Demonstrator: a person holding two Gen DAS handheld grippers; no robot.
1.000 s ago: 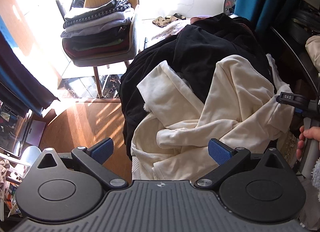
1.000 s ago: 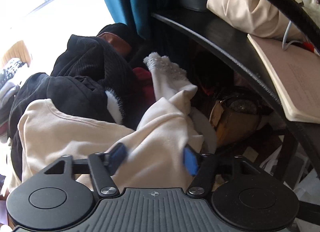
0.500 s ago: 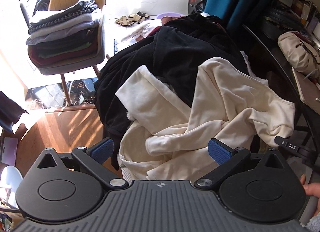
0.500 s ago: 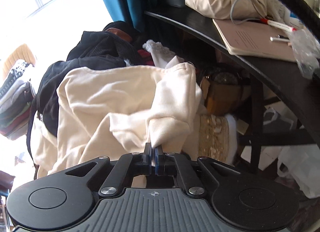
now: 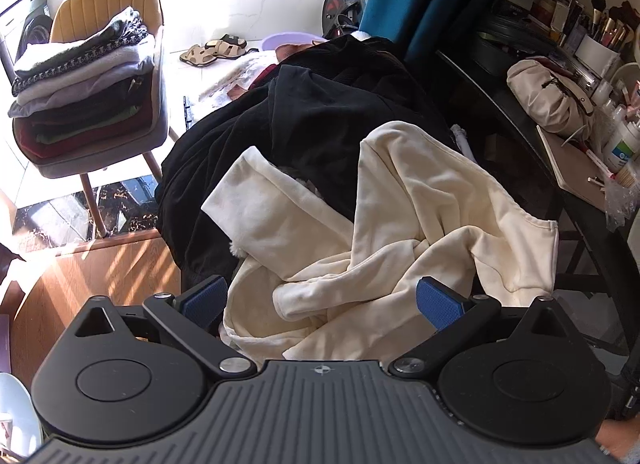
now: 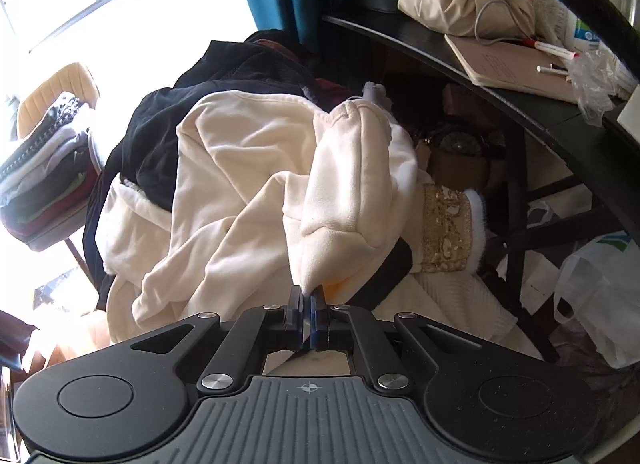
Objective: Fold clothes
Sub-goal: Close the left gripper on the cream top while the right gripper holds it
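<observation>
One cream hoodie (image 6: 240, 167) atop dark pile | soft, limp, bulky | right gripper (image 6: 307, 306) pinching its hem corner | left gripper (image 5: 320, 298) spread, empty | next hold: opposite hem corner.

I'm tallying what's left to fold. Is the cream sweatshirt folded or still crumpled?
Still crumpled. The cream sweatshirt lies bunched and twisted over the black clothes, one corner pinched in the right gripper.

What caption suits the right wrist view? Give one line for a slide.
Right gripper shut on a corner of the cream sweatshirt, lifting it off the dark clothes pile.
</observation>
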